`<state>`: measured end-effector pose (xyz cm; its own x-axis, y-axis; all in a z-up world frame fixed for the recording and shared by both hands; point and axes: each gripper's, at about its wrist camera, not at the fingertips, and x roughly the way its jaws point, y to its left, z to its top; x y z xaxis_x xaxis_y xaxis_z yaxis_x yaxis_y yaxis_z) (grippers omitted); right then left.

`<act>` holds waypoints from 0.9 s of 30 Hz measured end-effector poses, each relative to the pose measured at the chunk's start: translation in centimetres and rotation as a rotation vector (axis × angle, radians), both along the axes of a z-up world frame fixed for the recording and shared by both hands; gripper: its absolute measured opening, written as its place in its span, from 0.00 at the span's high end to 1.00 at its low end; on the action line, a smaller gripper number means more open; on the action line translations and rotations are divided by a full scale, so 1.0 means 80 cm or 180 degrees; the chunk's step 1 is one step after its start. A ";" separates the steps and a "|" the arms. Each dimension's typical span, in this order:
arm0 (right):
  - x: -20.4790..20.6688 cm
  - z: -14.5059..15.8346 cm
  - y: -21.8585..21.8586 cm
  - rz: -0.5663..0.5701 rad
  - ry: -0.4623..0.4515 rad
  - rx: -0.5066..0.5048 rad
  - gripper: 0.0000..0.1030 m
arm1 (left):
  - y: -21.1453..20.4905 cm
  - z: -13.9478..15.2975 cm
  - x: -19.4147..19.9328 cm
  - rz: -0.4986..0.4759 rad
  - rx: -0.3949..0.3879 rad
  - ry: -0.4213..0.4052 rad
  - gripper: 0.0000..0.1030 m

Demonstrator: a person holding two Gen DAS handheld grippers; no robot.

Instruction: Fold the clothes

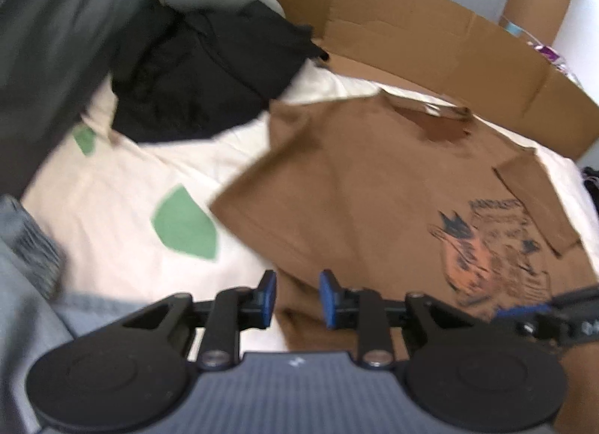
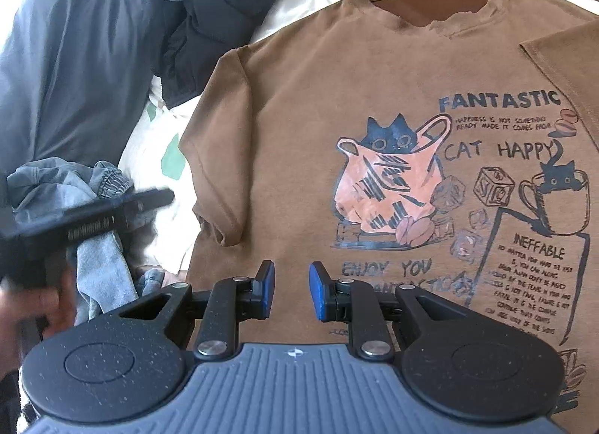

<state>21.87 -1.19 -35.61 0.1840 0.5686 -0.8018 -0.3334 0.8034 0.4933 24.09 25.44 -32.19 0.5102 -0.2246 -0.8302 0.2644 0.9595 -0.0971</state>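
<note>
Nearest us, the left tool (image 1: pixel 297 297) hangs with its blue pads parted and nothing between them, above the near left edge of the brown T-shirt (image 1: pixel 359 187). No earlier view is given. Our right tool (image 2: pixel 291 290) is likewise released, pads apart and empty, over the shirt's lower front just below the cat print (image 2: pixel 389 187). We see one brown T-shirt, lying face up and flat on the cream bed sheet (image 1: pixel 112 217) with green patches, its right sleeve folded inward over the chest. To the left we count one black garment (image 1: pixel 202 78), one dark grey garment (image 2: pixel 75 71) and one crumpled pair of jeans (image 2: pixel 86 187). Beyond the collar lies flattened cardboard (image 1: pixel 430 37), holding nothing that we can see.
</note>
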 end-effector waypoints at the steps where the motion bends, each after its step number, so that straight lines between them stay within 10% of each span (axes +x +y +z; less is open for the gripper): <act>1: 0.000 -0.001 -0.001 -0.0005 0.0004 0.0003 0.74 | 0.003 0.000 0.006 0.0039 0.0019 -0.0017 0.73; 22: 0.016 -0.014 -0.013 -0.0040 0.0048 0.0018 0.74 | 0.005 -0.067 0.111 0.0169 0.0581 0.0012 0.65; 27: 0.019 -0.015 -0.014 -0.0043 0.0028 0.0046 0.74 | 0.002 -0.066 0.113 0.0108 0.0509 -0.0001 0.92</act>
